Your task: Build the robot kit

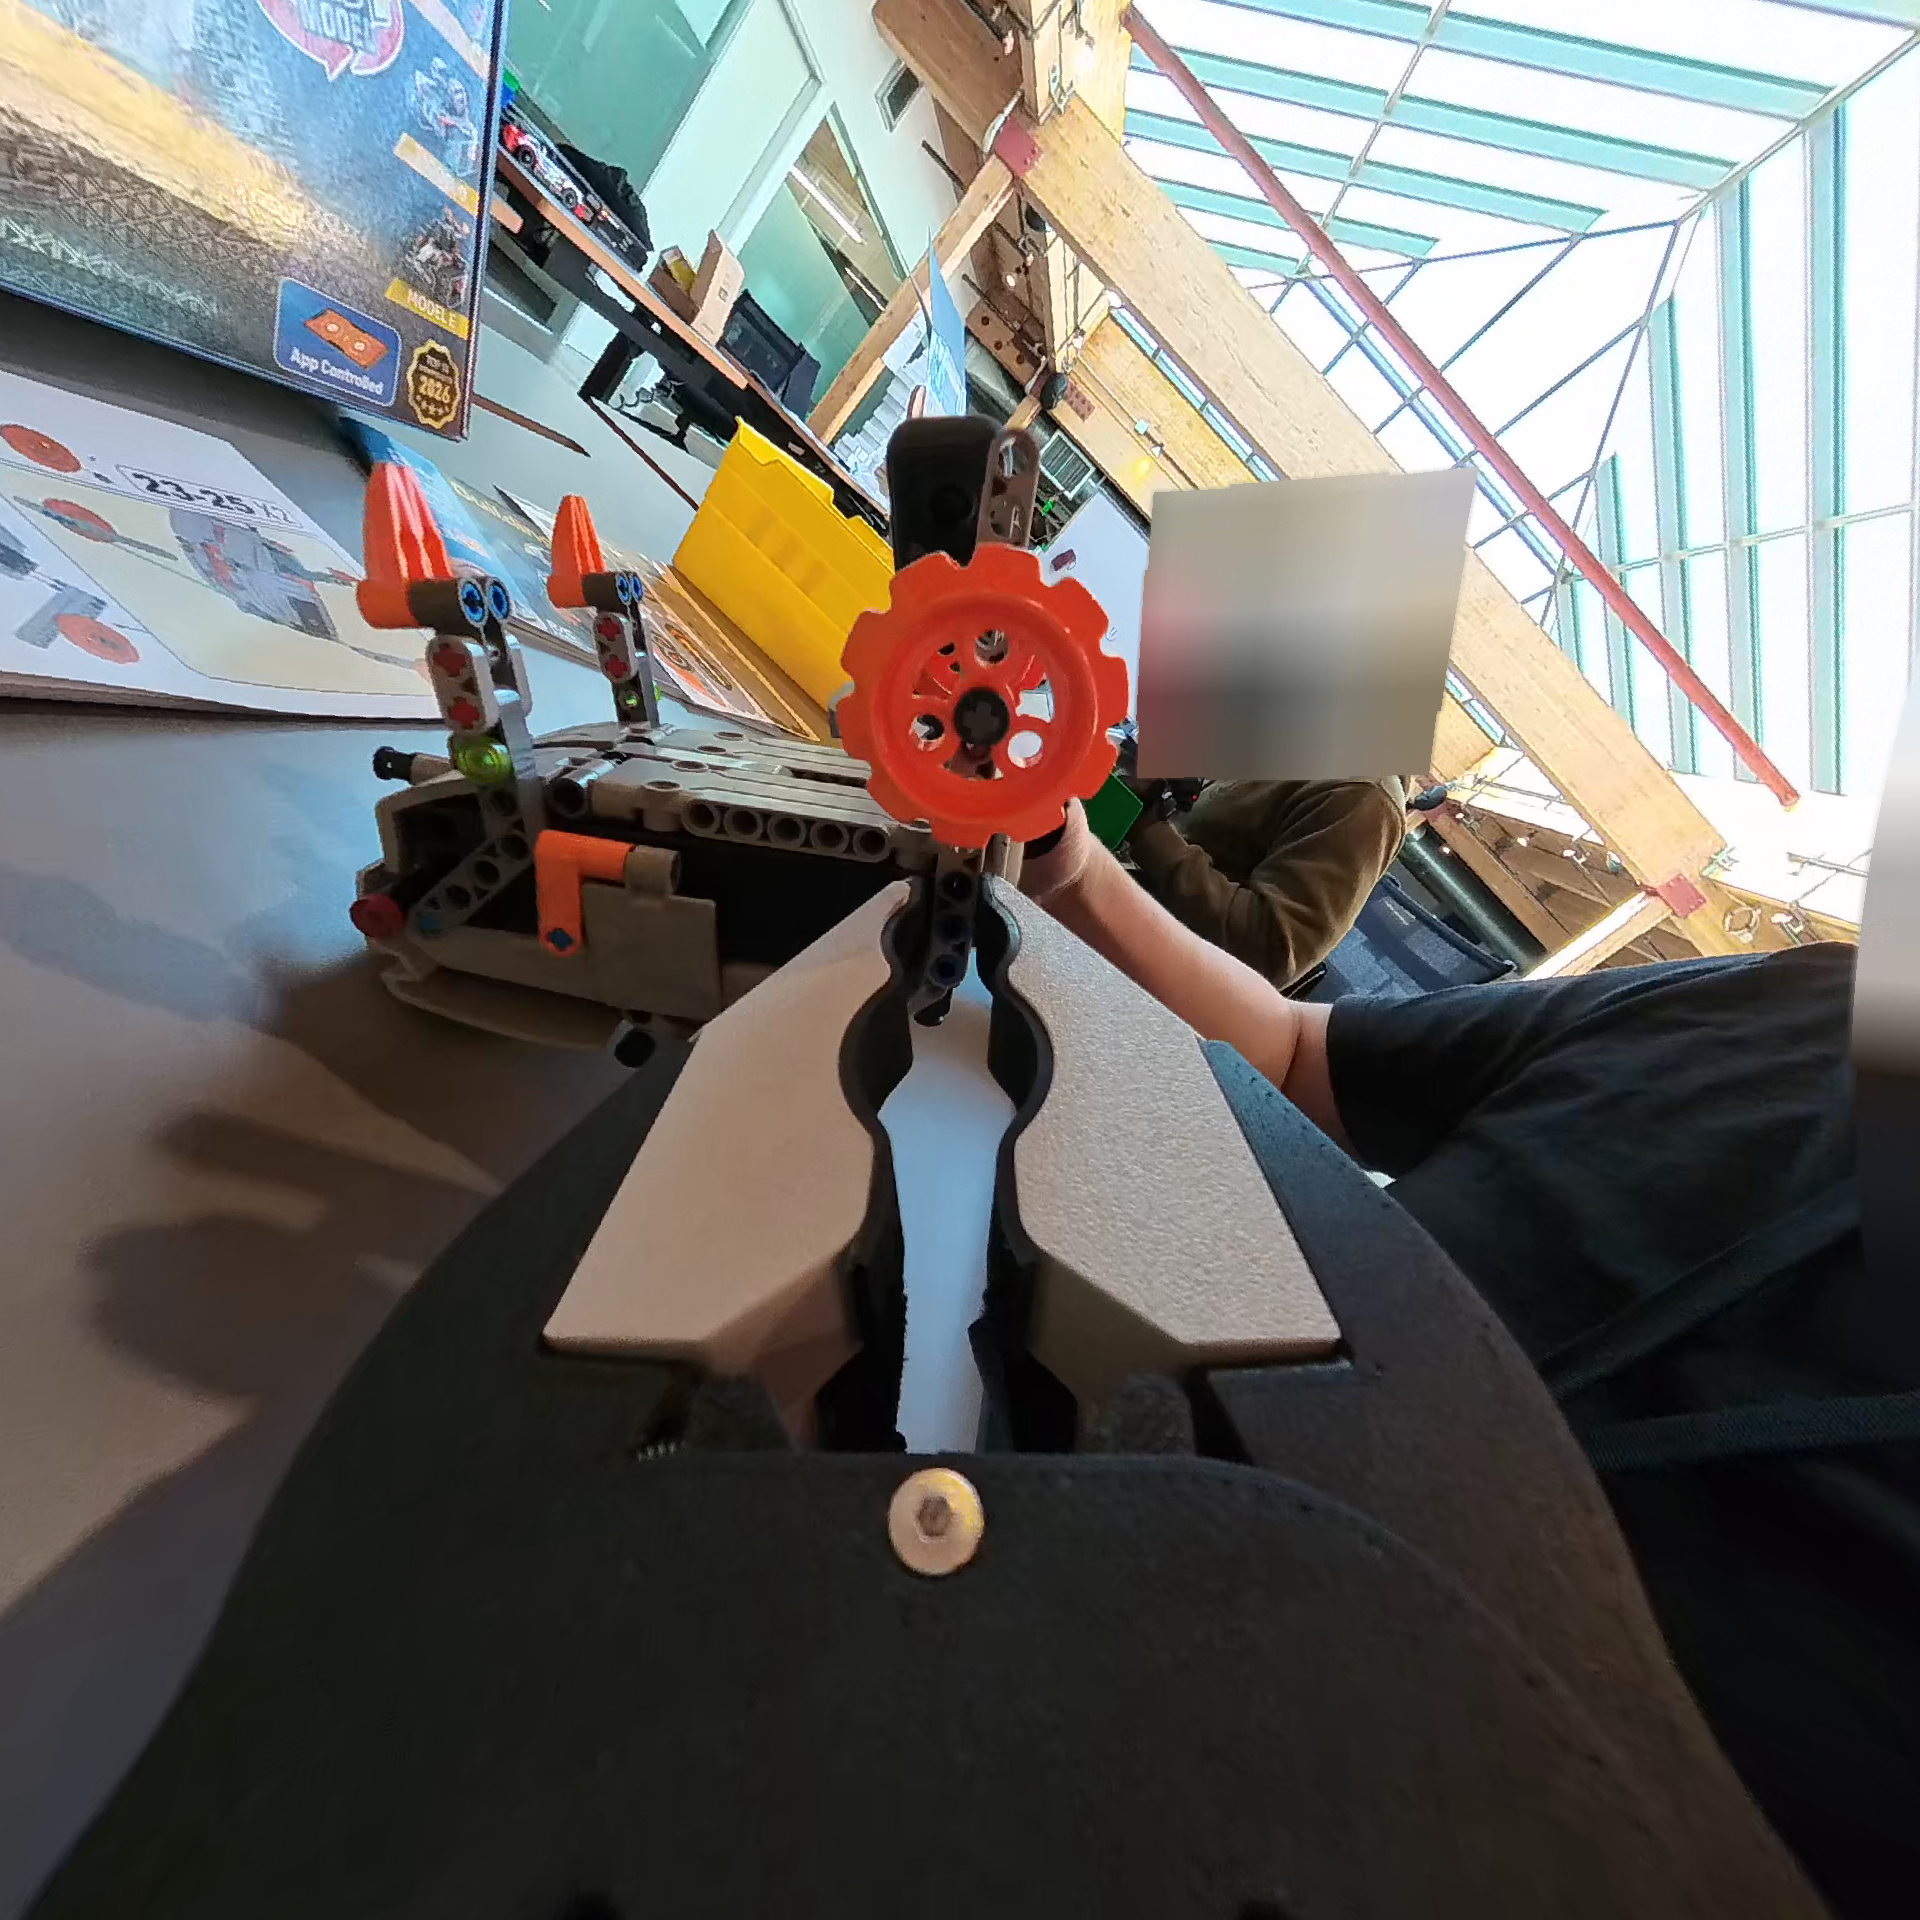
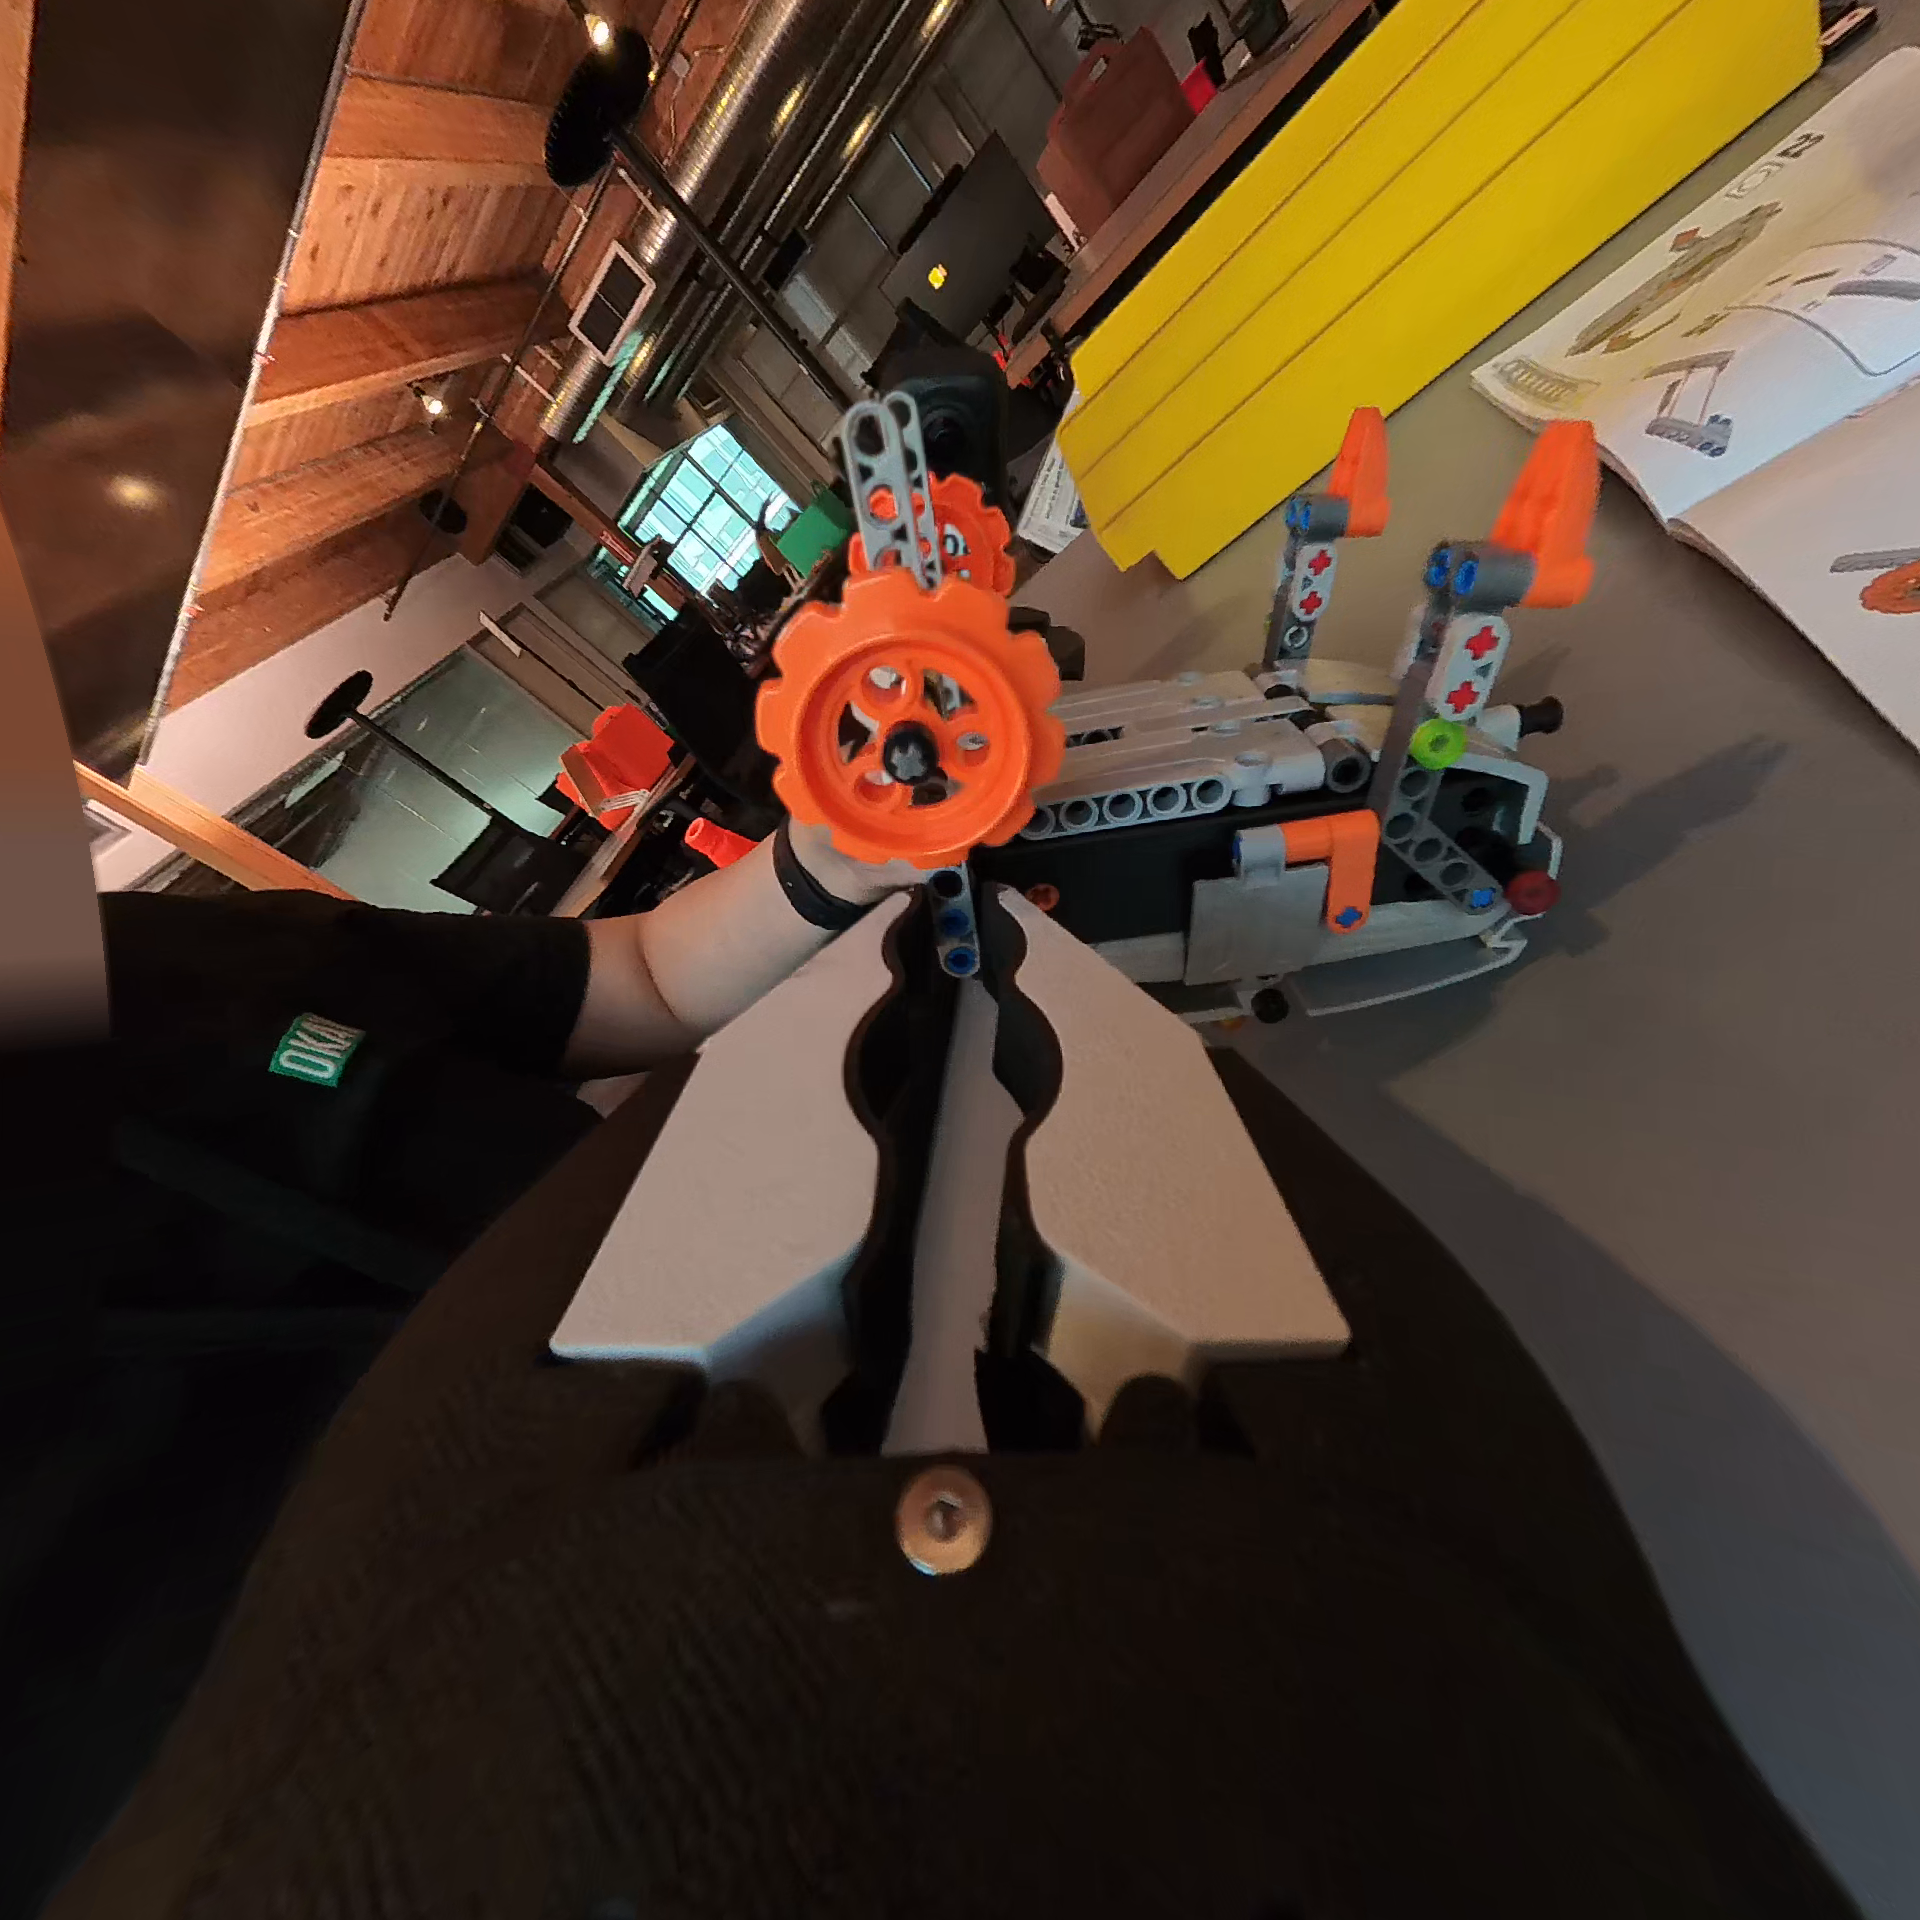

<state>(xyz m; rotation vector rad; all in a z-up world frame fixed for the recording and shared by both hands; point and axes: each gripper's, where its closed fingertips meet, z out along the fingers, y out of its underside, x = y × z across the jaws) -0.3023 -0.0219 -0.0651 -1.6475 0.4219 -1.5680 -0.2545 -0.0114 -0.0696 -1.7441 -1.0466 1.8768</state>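
A grey tabletop [image 1: 156, 1039] fills the space beneath everything, with a big printed toy box [image 1: 239, 187] standing at its far side and a yellow bin [image 2: 1403, 270] lying near it. An open instruction booklet [image 1: 156, 561] is spread flat beside the box. Resting on the tabletop is a half-built brick vehicle [image 2: 1299, 831], grey and black, with two upright posts that end in orange cone-shaped pieces [image 1: 400, 551]. Raised above the surface between the two tools is a small assembly: orange toothed wheels on a black axle, fixed to thin grey holed beams. The left hand-held gripper [image 1: 951, 914] has its fingers drawn close together, pinching the lower end of a dark beam just under its orange wheel [image 1: 982, 696]. The right hand-held gripper [image 2: 961, 925] is likewise squeezed onto a grey beam [image 2: 954, 920] with blue pins, right under the orange wheel [image 2: 909, 748] facing it. A second orange wheel sits just behind that one.
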